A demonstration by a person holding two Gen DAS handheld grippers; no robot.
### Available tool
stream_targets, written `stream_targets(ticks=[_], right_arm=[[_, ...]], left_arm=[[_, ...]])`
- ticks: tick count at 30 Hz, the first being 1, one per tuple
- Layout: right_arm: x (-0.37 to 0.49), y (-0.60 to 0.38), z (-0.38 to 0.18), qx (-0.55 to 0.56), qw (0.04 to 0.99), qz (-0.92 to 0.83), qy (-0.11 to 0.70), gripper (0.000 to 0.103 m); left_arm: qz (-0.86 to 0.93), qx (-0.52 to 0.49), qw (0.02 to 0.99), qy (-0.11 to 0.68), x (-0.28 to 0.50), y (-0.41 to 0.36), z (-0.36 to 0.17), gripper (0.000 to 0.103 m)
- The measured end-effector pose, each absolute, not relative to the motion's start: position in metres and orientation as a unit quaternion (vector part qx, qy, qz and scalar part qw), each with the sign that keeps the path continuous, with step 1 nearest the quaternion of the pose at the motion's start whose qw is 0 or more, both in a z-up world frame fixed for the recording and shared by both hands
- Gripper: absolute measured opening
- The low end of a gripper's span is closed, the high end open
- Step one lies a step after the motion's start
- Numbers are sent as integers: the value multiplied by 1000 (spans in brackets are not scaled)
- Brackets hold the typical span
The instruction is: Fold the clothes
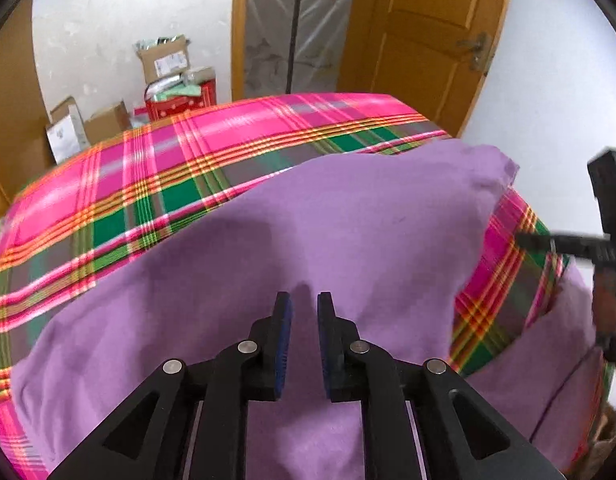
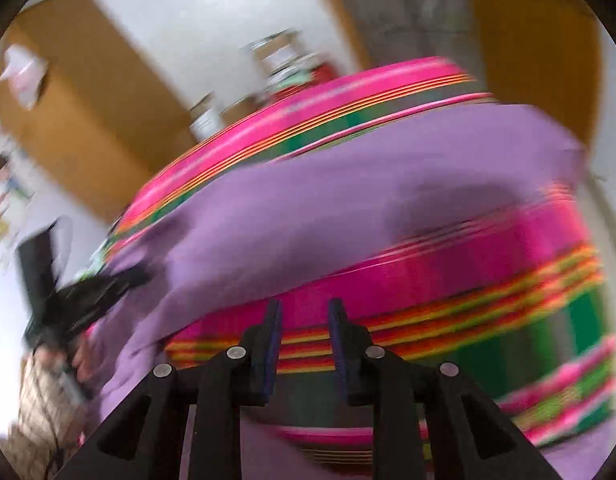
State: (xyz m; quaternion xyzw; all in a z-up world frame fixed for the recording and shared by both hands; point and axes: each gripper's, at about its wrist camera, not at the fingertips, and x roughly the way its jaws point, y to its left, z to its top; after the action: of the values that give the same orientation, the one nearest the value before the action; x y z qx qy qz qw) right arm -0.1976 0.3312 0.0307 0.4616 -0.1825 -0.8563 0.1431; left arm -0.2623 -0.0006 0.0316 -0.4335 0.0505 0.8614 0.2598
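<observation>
A lilac garment (image 1: 328, 232) lies spread across a pink and green plaid cloth (image 1: 180, 152) that covers the table. My left gripper (image 1: 305, 304) hovers over the garment's near middle, jaws a little apart with nothing between them. The right gripper (image 1: 532, 240) shows at the far right edge of the left wrist view, by the garment's right side. In the blurred right wrist view my right gripper (image 2: 304, 308) stands open over the plaid cloth (image 2: 448, 272), just below the lilac garment (image 2: 308, 220). The left gripper (image 2: 88, 292) appears at that view's left edge.
Cardboard boxes (image 1: 164, 60) and a red bag (image 1: 180, 98) are stacked on the floor behind the table. A wooden door (image 1: 428, 32) stands at the back right beside a plastic-covered doorway. A hand (image 2: 76, 356) holds the left gripper.
</observation>
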Motion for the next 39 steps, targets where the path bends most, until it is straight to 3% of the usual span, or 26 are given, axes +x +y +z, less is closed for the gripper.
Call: stream_targets(ticks=[13,20,21,24,35,39], right_arm=[[-219,226,14,506,237,-824,-96,24],[-224,209,20,499,207,-835,-101,32],[-224,209,20,498,198,-837,-108,31],[-228,207,18,497,185,-839,-121,2],[-184,248,39,475,187,-835,-205,1],[-174,244,37,486,186,-831,-195,1]], left_arm=[[853,-462,242,0,-301,-16,11,14],[858,-453,243,8,-303,-14,10,14],[858,-452,243,8,-303,-14,10,14],[859,-450,243,8,-303,-14,10,14],[860,-449,242,-6,-307,-19,9,14],[860,-449,242,-10,-309,-20,9,14]])
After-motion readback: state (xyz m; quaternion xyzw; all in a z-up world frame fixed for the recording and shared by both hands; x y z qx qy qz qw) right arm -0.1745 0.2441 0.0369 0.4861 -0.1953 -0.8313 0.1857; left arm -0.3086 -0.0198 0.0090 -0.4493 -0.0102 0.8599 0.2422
